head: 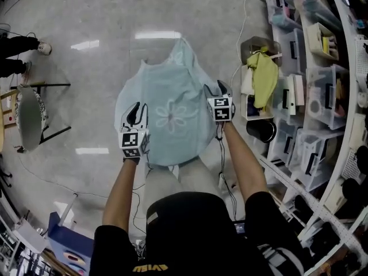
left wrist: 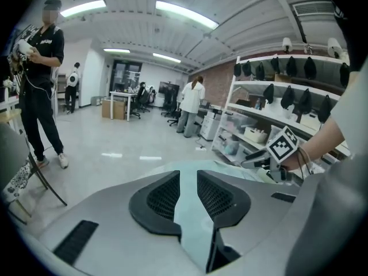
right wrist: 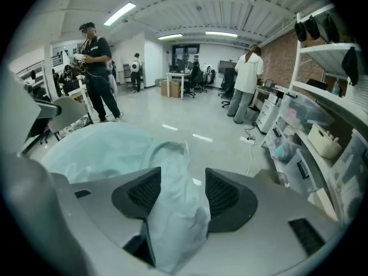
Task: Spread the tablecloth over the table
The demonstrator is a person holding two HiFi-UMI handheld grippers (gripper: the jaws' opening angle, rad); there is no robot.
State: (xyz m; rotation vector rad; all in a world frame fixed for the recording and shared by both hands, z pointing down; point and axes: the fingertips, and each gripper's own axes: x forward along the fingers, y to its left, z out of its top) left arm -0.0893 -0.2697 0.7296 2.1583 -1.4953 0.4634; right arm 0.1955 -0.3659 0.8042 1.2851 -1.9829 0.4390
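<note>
A pale blue tablecloth (head: 167, 114) with a flower print lies draped over a small table, which it hides completely. My left gripper (head: 135, 114) is at the cloth's near left edge and my right gripper (head: 221, 89) at its near right edge. In the left gripper view a flat fold of the tablecloth (left wrist: 190, 174) fills the narrow gap between the pads of the left gripper (left wrist: 187, 199). In the right gripper view a thick bunch of the tablecloth (right wrist: 92, 148) rises between the pads of the right gripper (right wrist: 178, 197).
Shelving (head: 310, 96) with plastic bins runs along the right, close to my right arm. A bin holding a yellow-green cloth (head: 263, 73) stands by it. A chair (head: 29, 117) is at the left. A person (left wrist: 40, 85) stands beyond on the grey floor.
</note>
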